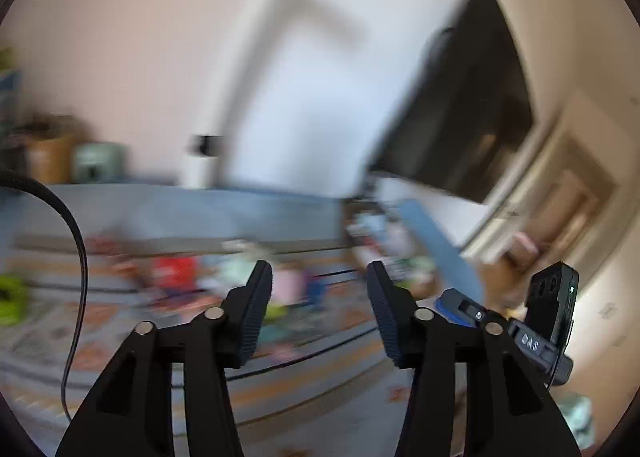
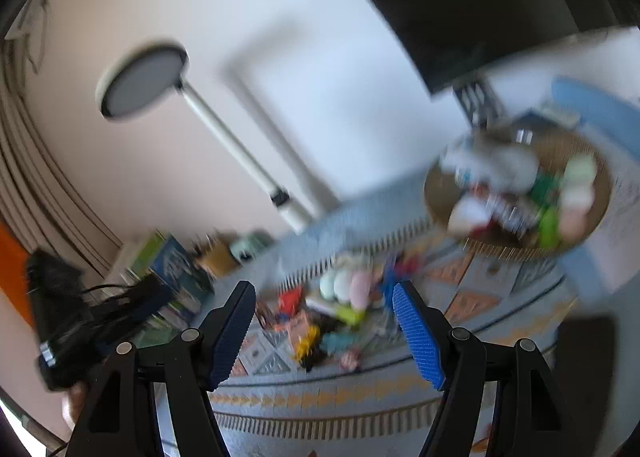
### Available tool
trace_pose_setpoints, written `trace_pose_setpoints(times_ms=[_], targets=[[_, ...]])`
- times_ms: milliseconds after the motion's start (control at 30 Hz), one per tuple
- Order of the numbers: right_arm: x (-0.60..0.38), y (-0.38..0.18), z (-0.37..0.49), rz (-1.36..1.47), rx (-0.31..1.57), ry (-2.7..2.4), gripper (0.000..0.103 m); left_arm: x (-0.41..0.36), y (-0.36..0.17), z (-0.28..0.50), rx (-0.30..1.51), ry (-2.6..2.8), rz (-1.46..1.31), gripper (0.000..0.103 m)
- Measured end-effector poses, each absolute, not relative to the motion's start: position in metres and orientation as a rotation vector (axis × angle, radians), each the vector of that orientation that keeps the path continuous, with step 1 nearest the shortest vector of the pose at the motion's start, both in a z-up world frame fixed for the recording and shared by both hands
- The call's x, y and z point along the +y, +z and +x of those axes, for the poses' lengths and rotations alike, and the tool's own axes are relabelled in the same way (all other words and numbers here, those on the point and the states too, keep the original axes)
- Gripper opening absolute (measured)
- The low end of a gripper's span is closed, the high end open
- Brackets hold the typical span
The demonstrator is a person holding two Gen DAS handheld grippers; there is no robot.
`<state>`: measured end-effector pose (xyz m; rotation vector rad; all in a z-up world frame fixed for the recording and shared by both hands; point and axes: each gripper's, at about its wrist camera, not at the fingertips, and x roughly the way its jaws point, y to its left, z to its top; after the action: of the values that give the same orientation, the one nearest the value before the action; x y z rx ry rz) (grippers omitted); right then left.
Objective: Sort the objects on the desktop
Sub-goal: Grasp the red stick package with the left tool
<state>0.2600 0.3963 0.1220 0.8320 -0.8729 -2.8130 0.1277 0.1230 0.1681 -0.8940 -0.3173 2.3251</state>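
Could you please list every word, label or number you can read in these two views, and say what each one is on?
"DAS": white letters on the black device beside the left hand-held gripper.
Boxes at the desk's back edge: print too blurred to read.
Nothing else is legible.

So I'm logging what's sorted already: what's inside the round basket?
The round basket holds a blurred heap of white, green, pink and red items; whatever lies beneath that heap is covered.
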Motion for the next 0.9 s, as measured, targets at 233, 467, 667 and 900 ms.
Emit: trace_pose_setpoints(times_ms=[233,467,667,900], targets=[[0.355,0.039,0.211,1.01,-0.539,-2.972,0.07,0.051,0.094,0.124,-0.352,2.51,-1.084,0.048],[0.376,0.0,0.193,1.159,-0.636,-2.893,0.07,0.031,0.036,0.092,-0.507,2.51,-1.204,0.048],[0.397,-0.014,0.191,1.213,-0.837,-2.795,0.07,0.048,0.007,0.054,-0.595,2.39,-1.263,0.048],[0.392,-0.014,0.189,1.225,-0.805,-2.788,0.07,0.052,0.003,0.002,-0.847,2.5,-1.226,0.048]])
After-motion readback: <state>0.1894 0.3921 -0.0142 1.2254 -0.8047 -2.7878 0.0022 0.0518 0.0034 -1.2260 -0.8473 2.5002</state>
